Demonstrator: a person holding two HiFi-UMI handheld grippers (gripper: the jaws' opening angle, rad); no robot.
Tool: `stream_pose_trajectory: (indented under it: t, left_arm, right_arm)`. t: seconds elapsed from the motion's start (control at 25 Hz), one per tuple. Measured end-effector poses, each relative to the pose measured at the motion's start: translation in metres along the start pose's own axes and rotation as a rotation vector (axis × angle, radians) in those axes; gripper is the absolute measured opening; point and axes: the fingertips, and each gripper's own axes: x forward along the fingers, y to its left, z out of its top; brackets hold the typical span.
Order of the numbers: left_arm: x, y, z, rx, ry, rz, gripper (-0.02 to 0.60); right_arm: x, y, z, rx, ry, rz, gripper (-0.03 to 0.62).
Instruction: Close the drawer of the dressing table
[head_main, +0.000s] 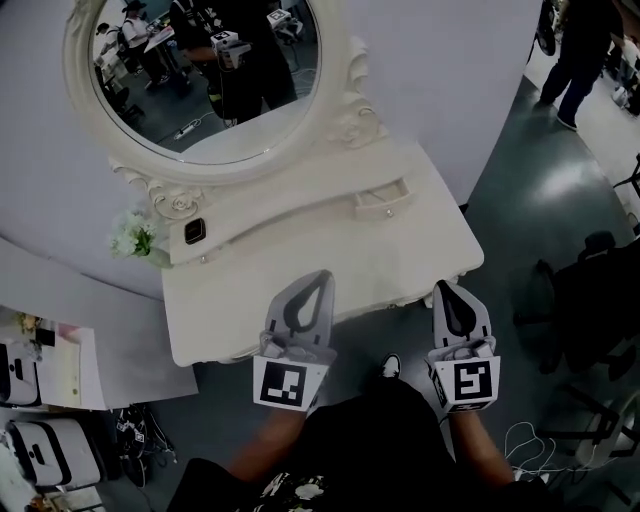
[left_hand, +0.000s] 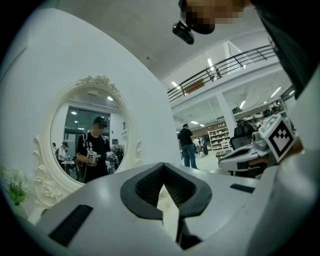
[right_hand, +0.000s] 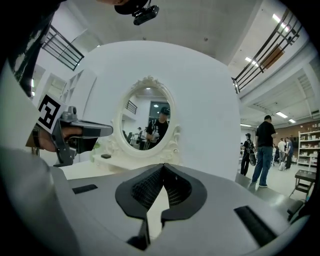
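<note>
The white dressing table (head_main: 250, 305) with its oval mirror (head_main: 215, 70) stands in front of me in the head view. A small drawer (head_main: 383, 203) in its raised back tier, right of the mirror, sticks out a little. My left gripper (head_main: 322, 275) hovers over the tabletop's front edge, shut and empty. My right gripper (head_main: 444, 287) is just off the table's right front corner, also shut with nothing in it. In the left gripper view the jaws (left_hand: 164, 167) meet at their tips; the right gripper view (right_hand: 163, 167) shows the same, facing the mirror (right_hand: 148, 120).
A small dark device (head_main: 194, 231) and a bunch of white flowers (head_main: 133, 237) sit on the back tier at the left. Bags (head_main: 50, 450) and papers (head_main: 50, 350) lie on the floor to the left. A dark chair (head_main: 590, 300) stands right; a person (head_main: 580, 50) walks behind it.
</note>
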Motion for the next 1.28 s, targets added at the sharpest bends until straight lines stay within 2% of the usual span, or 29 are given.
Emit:
stream_pose_trajectory:
  t: [0.32,0.56,0.8,1.0,1.28]
  left_arm:
    - [0.034,0.001,-0.003,-0.006,0.034,0.091,0.003]
    - [0.047,0.005,-0.015,-0.017,0.079,0.119,0.003]
    - [0.061,0.015,-0.029,-0.028,0.111,0.115,0.003]
    - [0.078,0.021,-0.039,-0.044,0.120,0.092,0.003]
    - [0.097,0.036,-0.058,-0.072,0.149,0.058,0.003]
  right_arm:
    - [0.043,-0.029,-0.010,-0.039,0.029,0.096,0.015]
    - [0.069,-0.032,-0.019,-0.016,0.043,0.145,0.046]
    - [0.090,-0.022,-0.030,-0.005,0.076,0.183,0.098]
    - [0.105,-0.024,-0.044,-0.001,0.116,0.172,0.128]
    - [0.127,-0.019,-0.058,0.006,0.153,0.159,0.135]
